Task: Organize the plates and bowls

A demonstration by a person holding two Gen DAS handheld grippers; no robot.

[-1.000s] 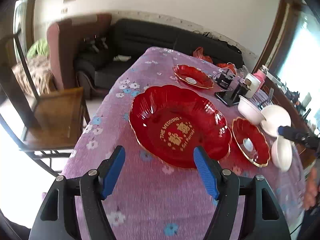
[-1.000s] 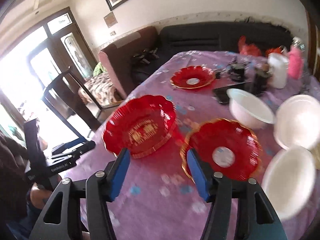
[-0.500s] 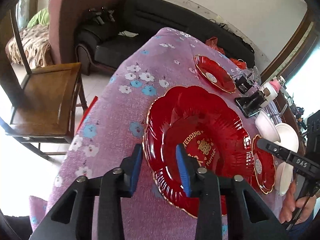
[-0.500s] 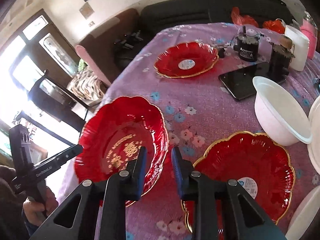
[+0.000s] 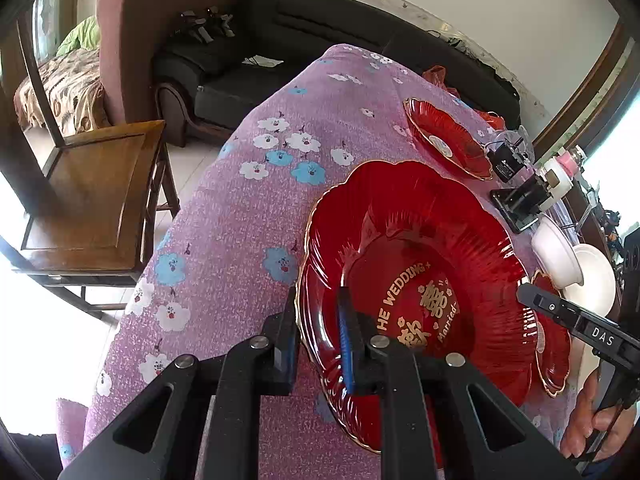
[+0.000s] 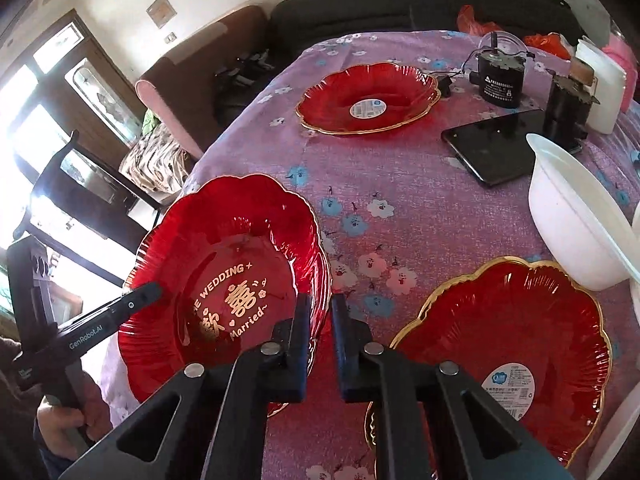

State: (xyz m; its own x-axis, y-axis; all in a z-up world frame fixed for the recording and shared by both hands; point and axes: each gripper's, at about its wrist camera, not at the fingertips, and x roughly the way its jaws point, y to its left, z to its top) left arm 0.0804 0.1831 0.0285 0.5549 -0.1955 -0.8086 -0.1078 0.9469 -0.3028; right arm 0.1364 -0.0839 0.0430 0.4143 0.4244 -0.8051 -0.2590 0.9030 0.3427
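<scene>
The large red wedding plate [image 5: 420, 280] lies at centre frame on the purple-clothed worktop [image 5: 240, 220]. The left claw [image 5: 318, 332] is clenched on its left rim, while the right claw [image 6: 320, 320] is clenched on its right rim. A smaller red plate [image 6: 508, 340] sits lower right, with a white bowl [image 6: 572, 216] above it.

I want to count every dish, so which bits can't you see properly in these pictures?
- Right wrist view: white bowl, cut off by the right edge.
- Right wrist view: near small plate, sticker print too small to read.
- Left wrist view: wedding plate, near rim hidden behind left gripper.
</scene>
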